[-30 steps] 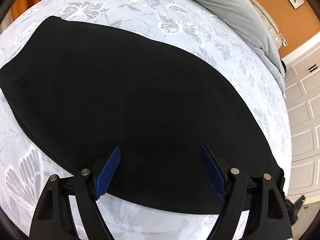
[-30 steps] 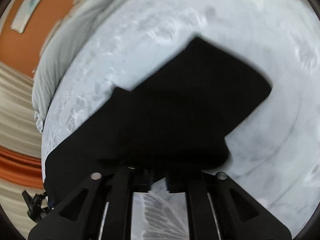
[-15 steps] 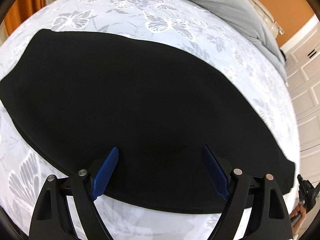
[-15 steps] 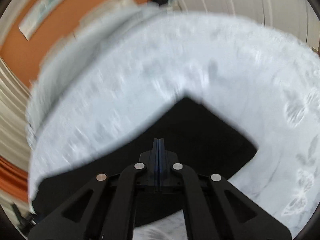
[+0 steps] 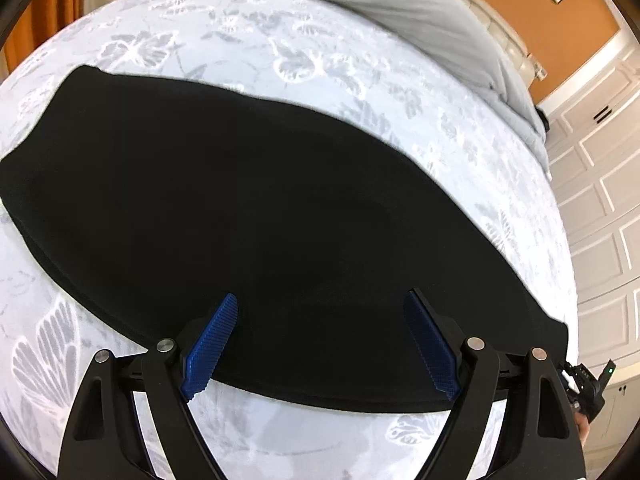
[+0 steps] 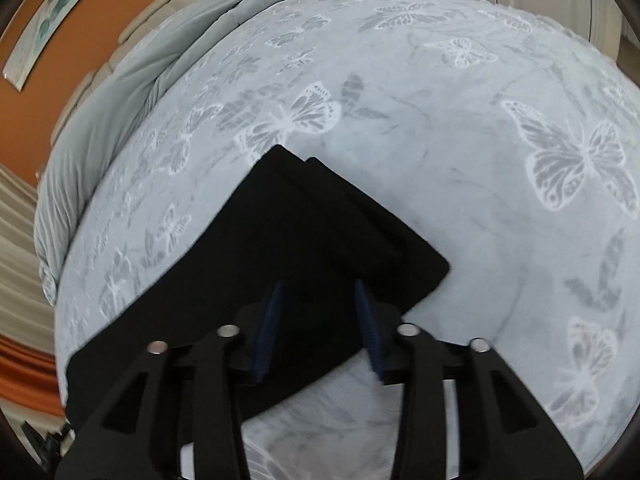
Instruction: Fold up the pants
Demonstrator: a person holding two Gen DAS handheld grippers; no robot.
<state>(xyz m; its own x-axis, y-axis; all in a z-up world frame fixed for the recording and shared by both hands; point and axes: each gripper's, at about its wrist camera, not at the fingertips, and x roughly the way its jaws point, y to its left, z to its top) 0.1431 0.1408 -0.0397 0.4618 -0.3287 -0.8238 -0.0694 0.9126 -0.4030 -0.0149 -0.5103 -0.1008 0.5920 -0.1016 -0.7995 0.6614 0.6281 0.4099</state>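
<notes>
Black pants (image 5: 248, 208) lie flat as a long folded strip on a white bedspread with a butterfly print (image 5: 280, 40). My left gripper (image 5: 320, 340) is open and empty, hovering over the near long edge of the pants. In the right wrist view the pants (image 6: 304, 240) end in a layered corner, with the two leg ends stacked. My right gripper (image 6: 320, 320) is open just above that end of the pants, and holds nothing.
A grey duvet (image 5: 420, 4) is bunched along the far side of the bed, also in the right wrist view (image 6: 132, 92). Orange wall (image 6: 80, 32) and white panelled doors (image 5: 600, 200) lie beyond. Bare bedspread (image 6: 520, 160) spreads right of the pants.
My right gripper was shut on the pants end, carried it over and has now opened, leaving the fabric lying on the bed. My left gripper stayed open and barely shifted.
</notes>
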